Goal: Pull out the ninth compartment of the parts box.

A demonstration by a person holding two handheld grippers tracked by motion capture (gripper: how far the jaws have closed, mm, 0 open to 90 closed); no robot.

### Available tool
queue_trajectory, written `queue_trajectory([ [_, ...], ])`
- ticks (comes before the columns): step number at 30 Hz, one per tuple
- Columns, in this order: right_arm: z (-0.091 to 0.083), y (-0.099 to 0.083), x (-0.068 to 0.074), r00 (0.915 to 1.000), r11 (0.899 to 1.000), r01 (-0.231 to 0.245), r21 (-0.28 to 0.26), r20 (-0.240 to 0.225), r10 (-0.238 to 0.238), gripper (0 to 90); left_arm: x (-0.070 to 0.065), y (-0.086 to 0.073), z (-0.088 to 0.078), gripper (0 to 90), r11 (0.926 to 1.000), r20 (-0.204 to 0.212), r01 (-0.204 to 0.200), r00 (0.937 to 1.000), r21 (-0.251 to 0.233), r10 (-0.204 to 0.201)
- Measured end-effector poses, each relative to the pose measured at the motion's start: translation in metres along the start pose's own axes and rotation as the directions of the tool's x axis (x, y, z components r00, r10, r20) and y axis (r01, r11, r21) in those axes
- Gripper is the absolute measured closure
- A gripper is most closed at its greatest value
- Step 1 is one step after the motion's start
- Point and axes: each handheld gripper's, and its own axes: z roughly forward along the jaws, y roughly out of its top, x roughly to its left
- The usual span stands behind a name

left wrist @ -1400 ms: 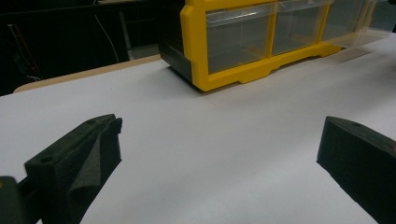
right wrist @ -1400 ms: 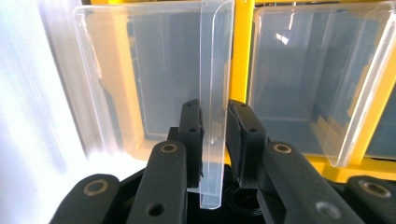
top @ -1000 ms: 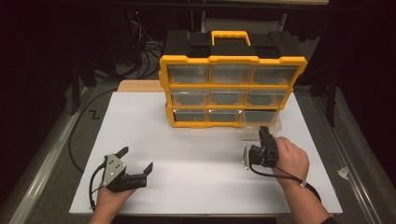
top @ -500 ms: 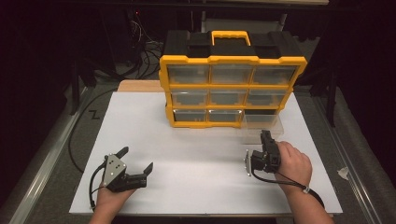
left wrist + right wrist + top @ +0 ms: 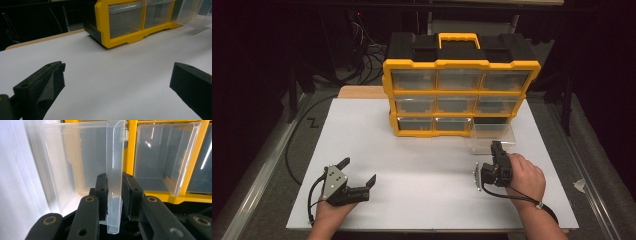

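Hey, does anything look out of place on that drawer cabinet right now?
Yes. The bottom-right drawer is pulled well out of the cabinet, while the other drawers sit flush. The right gripper is clamped on its front lip.

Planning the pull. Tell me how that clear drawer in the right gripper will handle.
The clear drawer looks thin-walled and empty, so probably light. Its glossy plastic may slip between the right gripper pads. Held by one front lip, it could twist or sag once free of the yellow organizer.
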Motion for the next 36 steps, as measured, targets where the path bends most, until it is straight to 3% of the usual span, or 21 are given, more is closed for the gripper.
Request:
queue_trajectory([
  [10, 0.002, 0.0, -0.002, 0.9999, 1.0, -0.007, 0.006, -0.009, 0.007, 76.1, 0.0, 0.0, 0.0, 0.2, 1.0, 0.001, -0.001, 1.0, 0.0, 0.001],
  [15, -0.005, 0.002, -0.007, 0.9985, 0.999, -0.047, 0.001, -0.03, 0.047, 61.2, -0.001, -0.001, 0.001, 0.2, 1.0, 0.004, -0.003, 1.0, 0.003, 0.003],
  [19, -0.014, 0.003, -0.008, 0.9956, 0.998, -0.064, -0.001, -0.069, 0.064, 57.3, -0.001, 0.0, 0.001, 0.2, 1.0, 0.007, -0.008, 0.9999, 0.004, 0.008],
  [36, -0.031, -0.002, 0.025, 0.9897, 0.997, -0.068, -0.041, -0.128, 0.063, 48.2, -0.002, -0.001, 0.001, 0.2, 0.9999, 0.01, -0.01, 0.9999, 0.004, 0.01],
])
